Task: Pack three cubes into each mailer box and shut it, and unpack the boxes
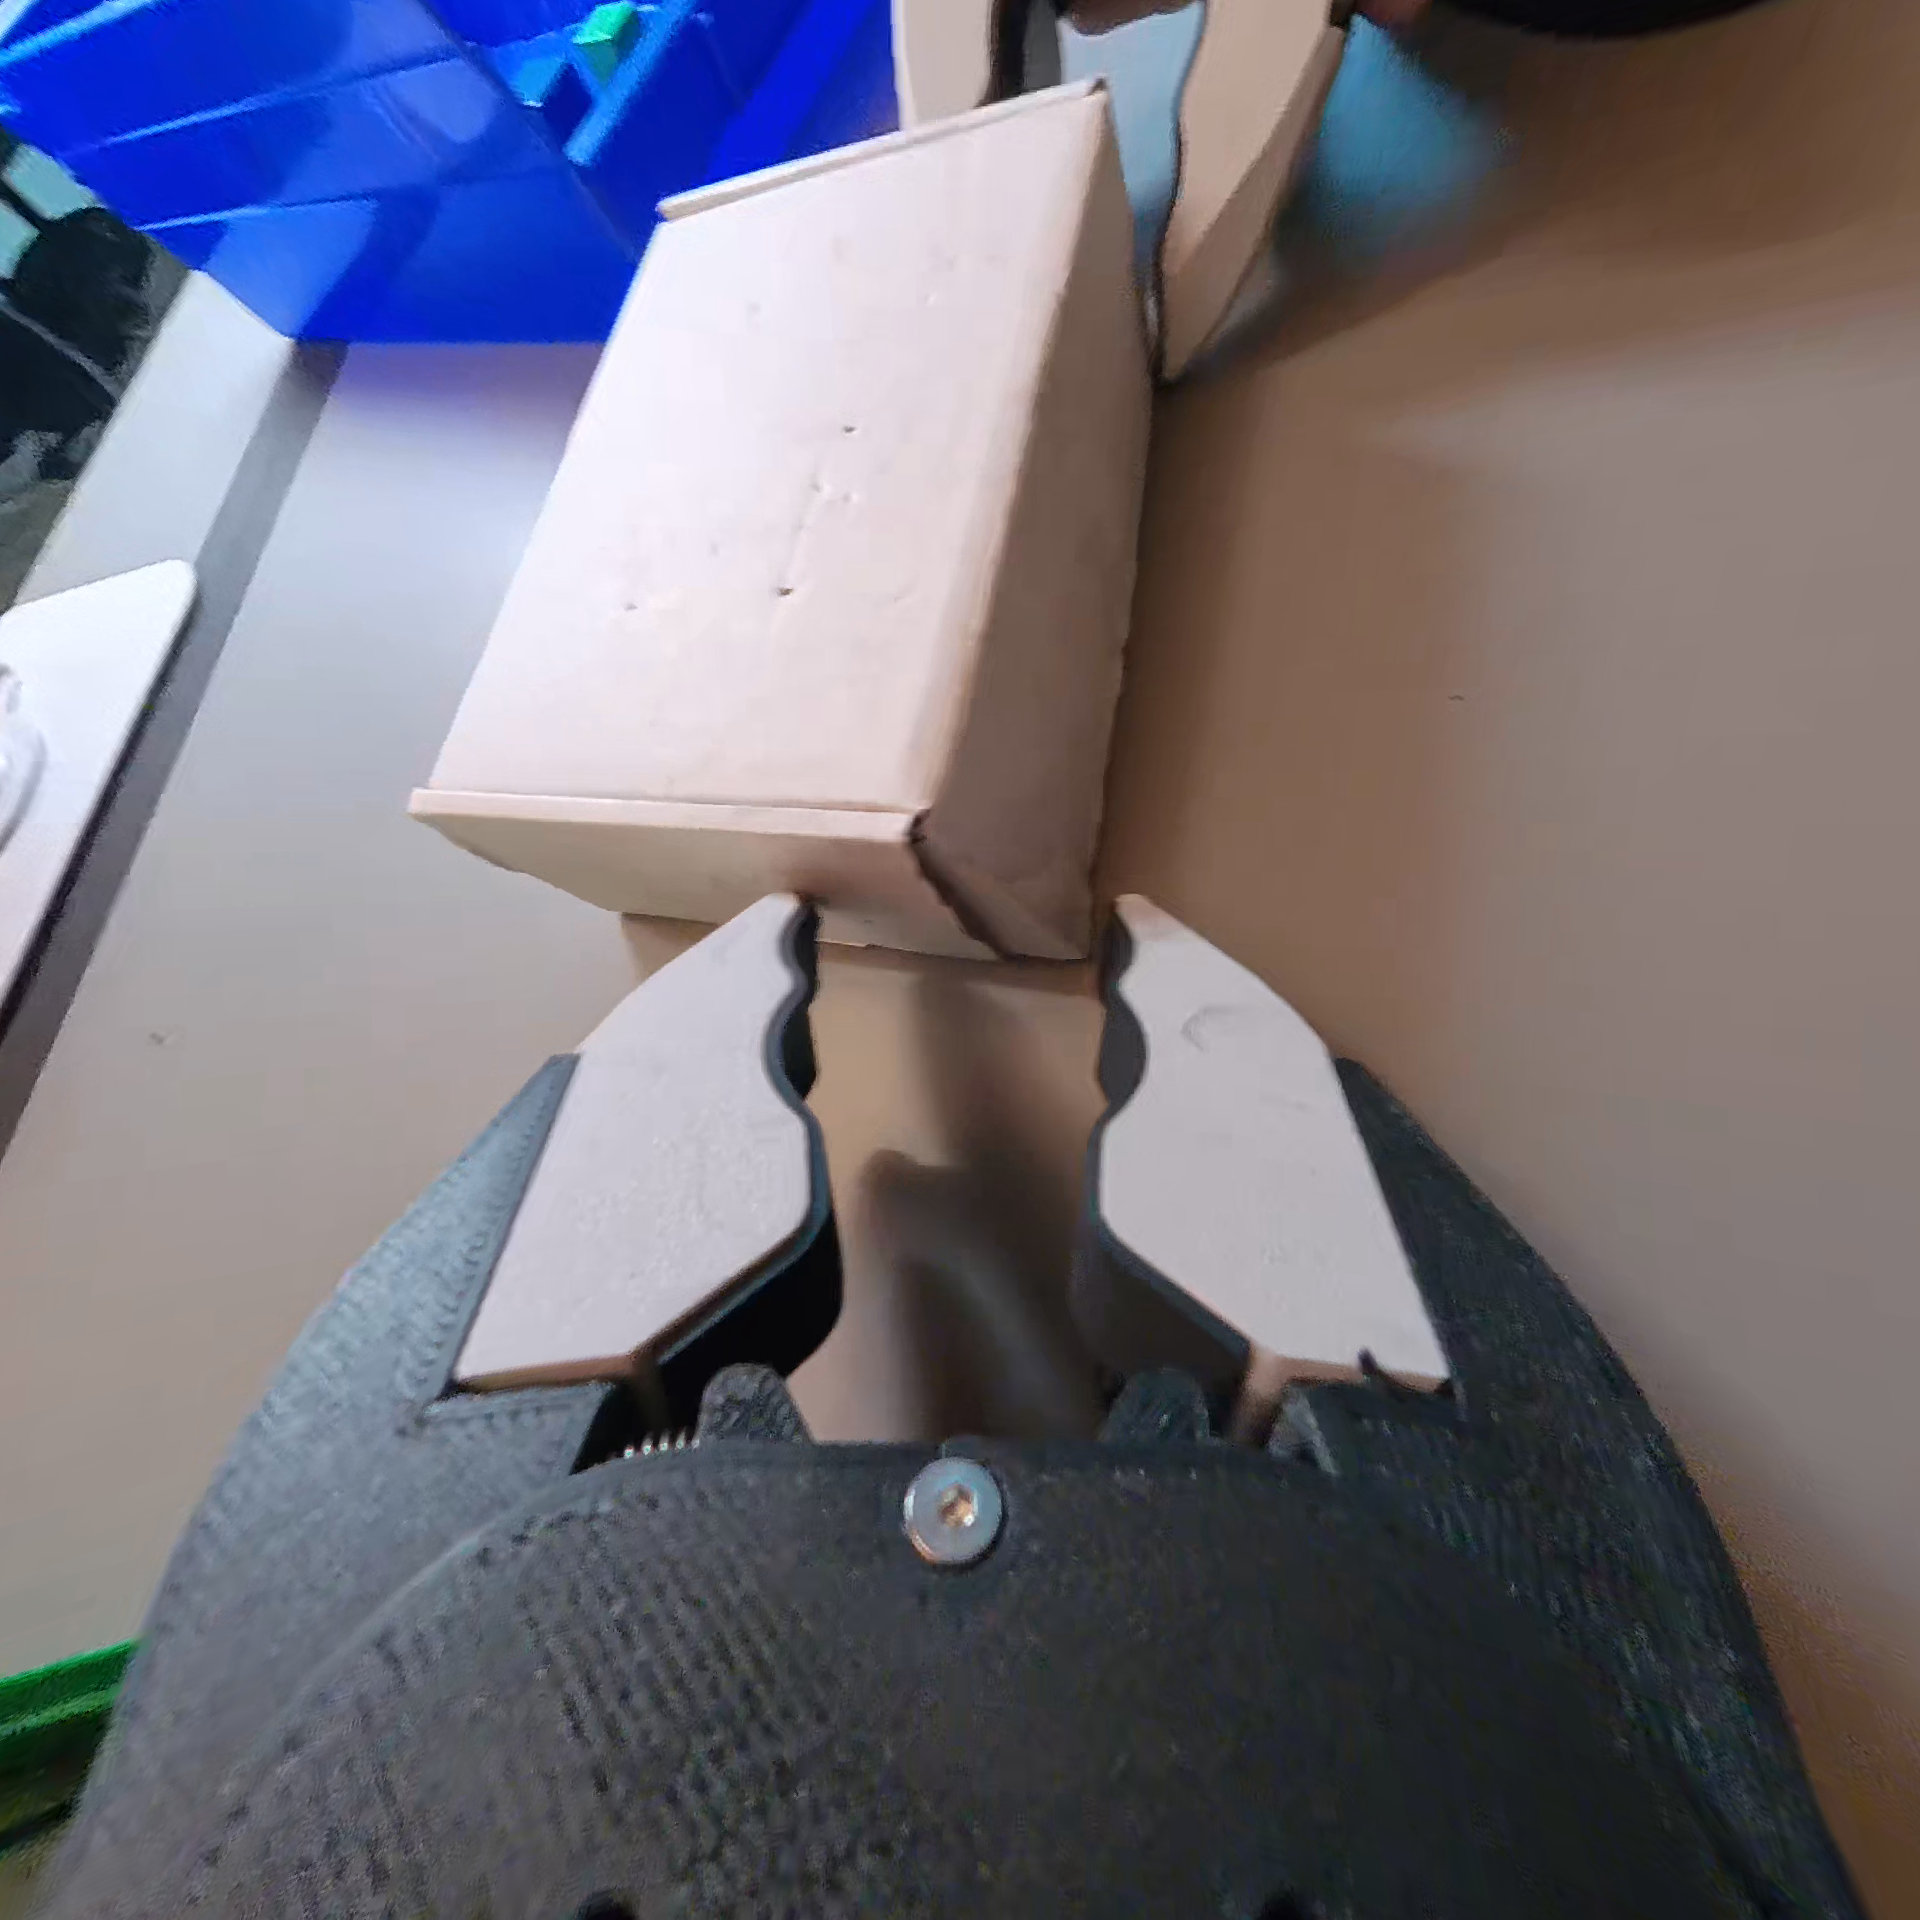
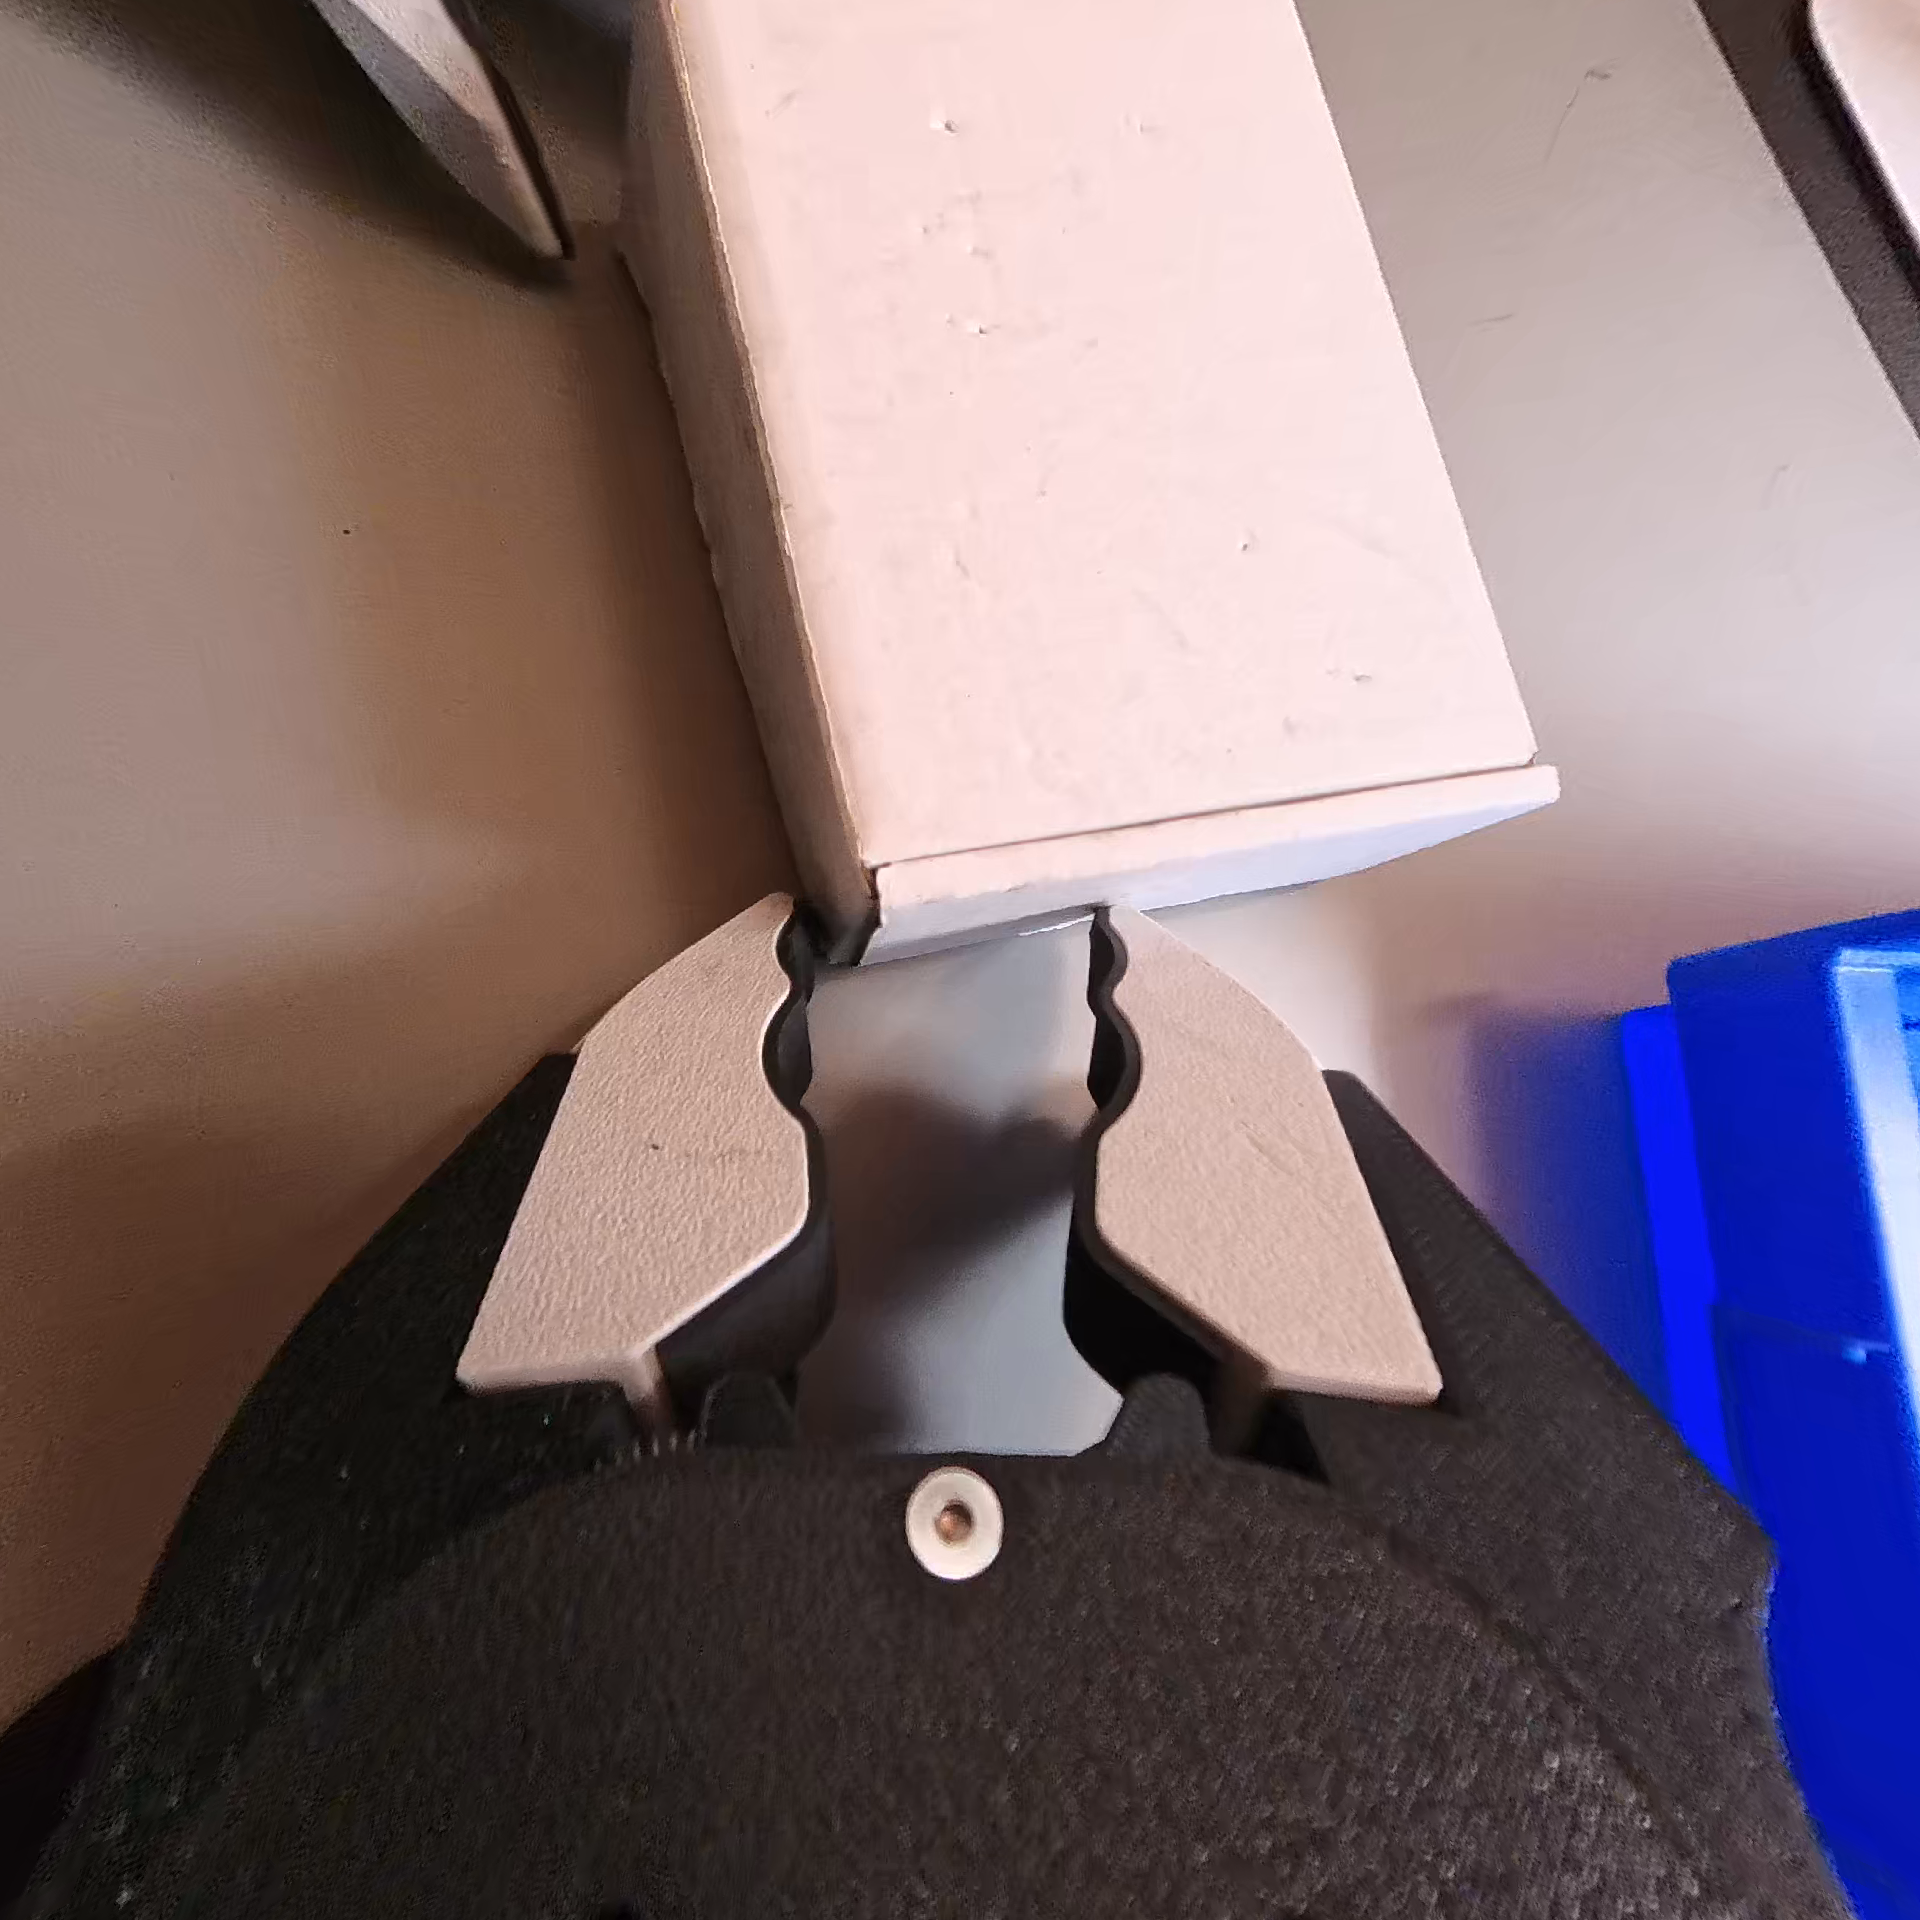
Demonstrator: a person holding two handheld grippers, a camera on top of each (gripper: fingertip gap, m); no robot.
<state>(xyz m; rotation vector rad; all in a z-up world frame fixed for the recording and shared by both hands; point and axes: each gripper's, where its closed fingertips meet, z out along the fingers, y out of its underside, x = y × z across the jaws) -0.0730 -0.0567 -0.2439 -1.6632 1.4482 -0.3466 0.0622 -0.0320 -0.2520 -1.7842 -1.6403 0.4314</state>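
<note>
A shut tan cardboard mailer box [image 1: 790, 520] lies on the brown table, seen lengthwise in both views [image 2: 1091, 468]. My left gripper [image 1: 961, 925] is open, with its fingertips against the box's near end at table level. My right gripper [image 2: 945, 920] is open too, with its fingertips against the opposite end of the box. Each gripper's fingers also show at the far end in the other's view, the right one in the left wrist view [image 1: 1247, 187] and the left one in the right wrist view [image 2: 468, 114]. The lid's edge [image 2: 1538, 790] overhangs one long side a little. What the box holds is hidden.
A blue plastic bin [image 1: 312, 156] stands beside the box, with a green block [image 1: 606, 26] in it; the bin also shows in the right wrist view [image 2: 1808, 1247]. A white tray [image 1: 83, 707] lies beyond the table's dark edge. Bare table lies on the box's other side. Tip to tip, the grippers are about 15 cm apart. My right gripper is the nearer one to the green block [image 1: 606, 26]: about 25 cm, against 40 cm.
</note>
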